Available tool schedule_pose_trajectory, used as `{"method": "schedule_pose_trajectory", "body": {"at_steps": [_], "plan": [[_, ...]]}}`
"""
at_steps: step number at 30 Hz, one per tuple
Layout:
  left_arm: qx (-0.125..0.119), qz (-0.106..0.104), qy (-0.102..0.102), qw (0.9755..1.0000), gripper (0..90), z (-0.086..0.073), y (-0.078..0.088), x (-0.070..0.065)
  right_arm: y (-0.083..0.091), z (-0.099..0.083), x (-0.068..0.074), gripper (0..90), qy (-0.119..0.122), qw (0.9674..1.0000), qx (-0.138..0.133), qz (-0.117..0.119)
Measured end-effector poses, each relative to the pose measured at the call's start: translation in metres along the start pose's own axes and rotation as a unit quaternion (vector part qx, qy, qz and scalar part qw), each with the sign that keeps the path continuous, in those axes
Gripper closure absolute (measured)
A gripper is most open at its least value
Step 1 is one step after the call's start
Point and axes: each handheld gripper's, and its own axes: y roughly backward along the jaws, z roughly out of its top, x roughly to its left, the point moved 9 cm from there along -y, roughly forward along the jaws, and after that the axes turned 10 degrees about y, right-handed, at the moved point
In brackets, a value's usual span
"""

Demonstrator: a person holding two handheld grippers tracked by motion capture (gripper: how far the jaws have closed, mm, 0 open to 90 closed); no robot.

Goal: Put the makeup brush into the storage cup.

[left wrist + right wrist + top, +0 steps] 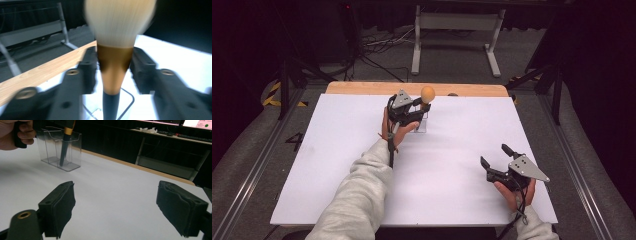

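Observation:
A makeup brush (427,93) with a pale bristle head, gold ferrule and black handle stands upright in a clear plastic holder (421,125) near the table's far edge. My left gripper (419,107) is level with it. In the left gripper view the brush (115,65) rises between the jaws, whose pads (140,67) flank the ferrule closely; the picture is blurred and I see no firm pressing. The holder's rim (130,100) shows below. My right gripper (495,155) rests open at the near right, and nothing lies between the jaws of the right gripper (115,207). It looks toward the holder (71,157) and brush handle (64,147).
A white sheet (452,165) covers the table, with a wooden strip (362,88) along the far edge. Beyond it stand a metal table frame (457,22) and floor cables (382,45). A hand (15,135) shows at the upper left of the right gripper view.

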Motion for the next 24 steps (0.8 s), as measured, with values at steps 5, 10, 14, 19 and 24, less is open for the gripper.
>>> {"method": "schedule_pose_trajectory", "body": {"at_steps": [5, 10, 14, 19, 24], "plan": [[-0.001, 0.007, -0.002, 1.0000, 34.3, 0.002, 0.004, 0.002, 0.000, 0.000, 0.000, 15.7, 0.000, 1.0000, 0.000, 0.000], [-0.008, 0.019, -0.006, 0.9998, 21.7, 0.006, 0.009, 0.004, 0.000, 0.000, 0.000, 15.7, 0.000, 1.0000, 0.001, 0.000], [-0.009, 0.017, -0.011, 0.9998, 18.2, 0.009, 0.012, 0.002, 0.000, 0.000, 0.000, 15.7, -0.001, 1.0000, 0.001, 0.001], [-0.005, 0.025, -0.029, 0.9993, 12.1, 0.013, 0.017, -0.001, 0.000, 0.000, 0.000, 15.7, -0.001, 1.0000, 0.000, 0.001], [-0.008, 0.021, -0.040, 0.9989, 7.7, 0.018, 0.021, -0.008, 0.000, 0.000, 0.000, 15.6, -0.001, 1.0000, 0.001, 0.001]]}}
